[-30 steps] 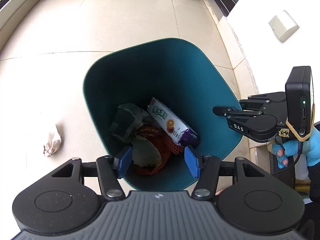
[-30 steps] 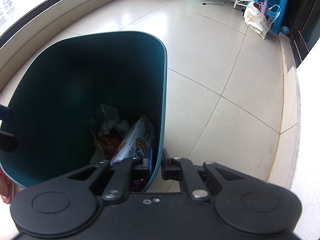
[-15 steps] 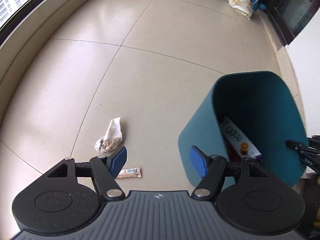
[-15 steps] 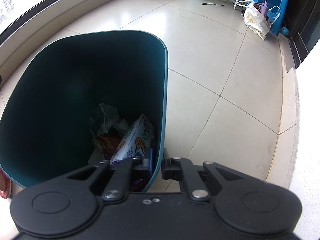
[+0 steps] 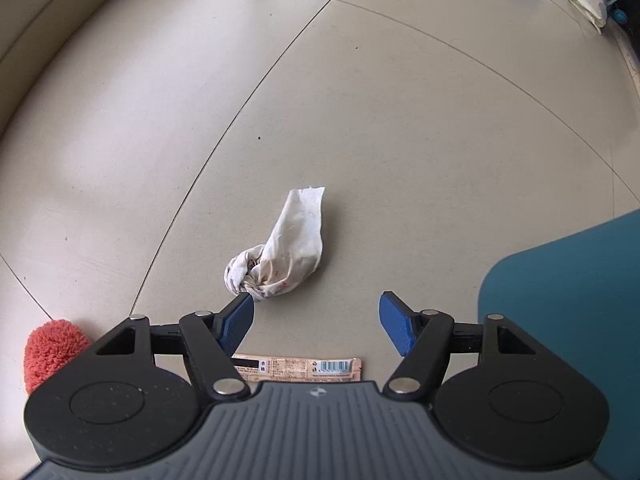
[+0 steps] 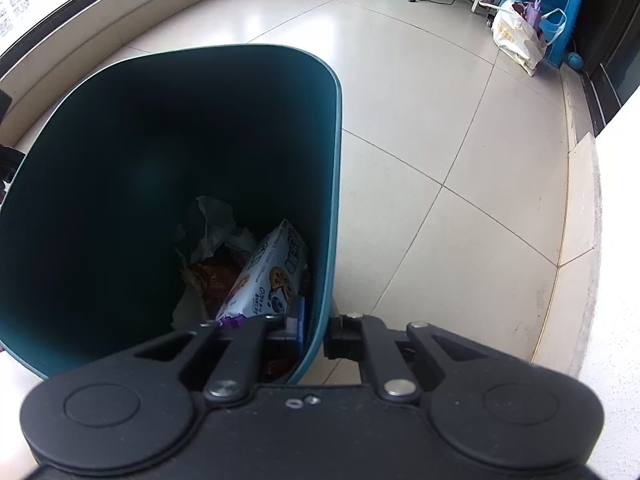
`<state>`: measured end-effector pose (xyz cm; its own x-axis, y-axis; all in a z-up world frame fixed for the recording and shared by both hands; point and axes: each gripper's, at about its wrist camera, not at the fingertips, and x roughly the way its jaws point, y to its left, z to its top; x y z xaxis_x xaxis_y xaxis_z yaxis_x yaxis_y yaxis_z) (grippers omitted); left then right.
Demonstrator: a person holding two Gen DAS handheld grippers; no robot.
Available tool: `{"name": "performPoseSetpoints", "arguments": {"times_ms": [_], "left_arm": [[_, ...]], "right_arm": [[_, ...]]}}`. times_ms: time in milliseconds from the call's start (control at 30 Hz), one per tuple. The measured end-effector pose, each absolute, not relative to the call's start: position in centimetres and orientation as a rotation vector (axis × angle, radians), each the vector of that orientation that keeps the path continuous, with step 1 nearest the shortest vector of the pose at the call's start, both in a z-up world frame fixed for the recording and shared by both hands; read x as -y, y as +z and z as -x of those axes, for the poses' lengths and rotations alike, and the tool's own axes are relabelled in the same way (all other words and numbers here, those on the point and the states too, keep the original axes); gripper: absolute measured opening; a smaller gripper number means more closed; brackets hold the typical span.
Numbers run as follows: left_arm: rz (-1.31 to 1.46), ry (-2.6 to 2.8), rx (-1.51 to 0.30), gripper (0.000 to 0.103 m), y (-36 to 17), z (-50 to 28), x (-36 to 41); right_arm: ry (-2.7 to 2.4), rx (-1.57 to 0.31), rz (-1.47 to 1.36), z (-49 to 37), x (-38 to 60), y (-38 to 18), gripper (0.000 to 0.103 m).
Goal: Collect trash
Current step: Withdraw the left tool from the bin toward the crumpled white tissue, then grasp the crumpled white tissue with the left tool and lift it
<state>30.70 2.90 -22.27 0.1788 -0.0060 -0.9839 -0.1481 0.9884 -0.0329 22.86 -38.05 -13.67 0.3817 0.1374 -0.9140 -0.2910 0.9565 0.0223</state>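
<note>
My left gripper (image 5: pixel 316 314) is open and empty, low over the tiled floor. A crumpled white tissue (image 5: pixel 286 250) lies just ahead of its left fingertip. A flat orange snack wrapper (image 5: pixel 298 368) lies on the floor under the fingers. The teal trash bin (image 5: pixel 572 308) stands at the right. My right gripper (image 6: pixel 318 330) is shut on the bin's rim (image 6: pixel 326 240), one finger inside and one outside. In the bin lie a cookie packet (image 6: pixel 268 276), a red wrapper (image 6: pixel 214 276) and crumpled paper (image 6: pixel 212 224).
A red fluffy thing (image 5: pixel 50 348) lies at the lower left of the left wrist view. A low ledge (image 5: pixel 36 36) runs along the far left. A white bag (image 6: pixel 516 36) and a blue stool (image 6: pixel 548 4) stand far back by the wall.
My left gripper has swung left, away from the bin, and down toward the tissue and the snack wrapper. My right gripper has kept its hold on the bin's rim.
</note>
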Motion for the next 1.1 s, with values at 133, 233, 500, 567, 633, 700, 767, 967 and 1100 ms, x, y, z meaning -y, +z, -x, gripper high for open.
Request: {"name": "performPoseSetpoints", "arguments": {"times_ms": [133,233,500,567,633,700,767,967,1100], "left_arm": [[0.15,0.13,-1.413,0.069,-26.1,-32.2,-4.8],[0.12,0.147,-1.418,0.069,-28.8,-33.4,-5.3],[0.052,0.19,-1.432,0.069,-32.3,-34.2,-5.8],[0.056,0.202,-1.432,0.068,-32.6,-34.0,-5.9],[0.022,0.221,-1.426,0.058,-32.7,-33.8,-5.9],[0.003,0.234,-1.416,0.042,-32.7,-33.6,-5.8],[-0.018,0.251,-1.419,0.032,-32.7,-33.5,-5.9],[0.0,0.254,-1.403,0.027,-30.8,-32.6,-6.2],[-0.023,0.246,-1.401,0.027,-28.5,-32.4,-5.4]], "right_arm": [[0.277,-1.165,0.148,-23.2,38.1,-13.7,0.009],[0.272,-1.186,0.149,-23.4,38.0,-14.0,0.009],[0.265,-1.245,0.173,-23.8,37.4,-15.3,0.009],[0.259,-1.25,0.175,-23.9,37.2,-15.4,0.009],[0.254,-1.253,0.179,-23.9,37.1,-15.4,0.009],[0.25,-1.255,0.179,-24.0,37.1,-15.4,0.009],[0.248,-1.257,0.181,-24.1,36.9,-15.5,0.009],[0.247,-1.256,0.183,-24.2,36.7,-15.8,0.007],[0.267,-1.252,0.162,-24.0,37.1,-15.6,0.007]]}}
